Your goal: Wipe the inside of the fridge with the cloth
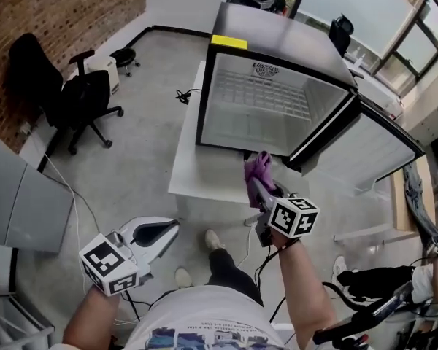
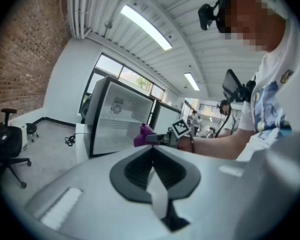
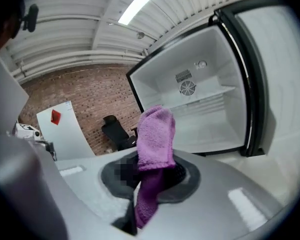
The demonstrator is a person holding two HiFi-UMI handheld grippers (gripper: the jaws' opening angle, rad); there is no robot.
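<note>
Purple cloth (image 3: 155,134) is clamped between the jaws of the right tool (image 3: 151,176). One folded end of the cloth stands up above the jaws, and the other end hangs down between them. In the head view, the right tool (image 1: 258,187) is held in front of the fridge (image 1: 277,31), with the cloth (image 1: 258,168) just outside the lower edge of the opening and not inside the compartment.

The fridge is placed on a white desk (image 1: 193,170). Its door (image 1: 369,148) is swung fully open to the right. The white interior is exposed, and a wire shelf (image 1: 259,93) and a round fan grille (image 3: 188,87) on the back wall are visible.

The left tool (image 1: 163,233) is held low at the person's left side, well apart from the fridge. In the left gripper view, the jaws of the left tool (image 2: 152,171) are seen pressed together with nothing between them. The cloth (image 2: 142,134) and the fridge (image 2: 121,121) are visible beyond them.

A black office chair (image 1: 80,100) is positioned on the floor near a brick wall (image 1: 66,9).
</note>
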